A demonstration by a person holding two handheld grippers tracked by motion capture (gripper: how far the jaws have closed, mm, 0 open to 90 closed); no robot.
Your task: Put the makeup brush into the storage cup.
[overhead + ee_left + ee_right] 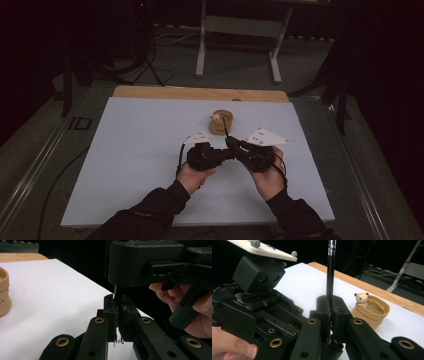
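Observation:
A thin black pen stands upright between the jaws of my right gripper, which is shut on its lower part. My left gripper faces the right one and is shut on the same pen just below the right gripper's body. In the high view both grippers meet over the middle of the white board, left gripper and right gripper tip to tip, with the pen rising from them. Just beyond stands a tan pot with a small bear figure on its rim.
The board's far side ends in a wooden strip. A white desk frame and loose cables are on the floor beyond. A metal rail runs along the left of the board.

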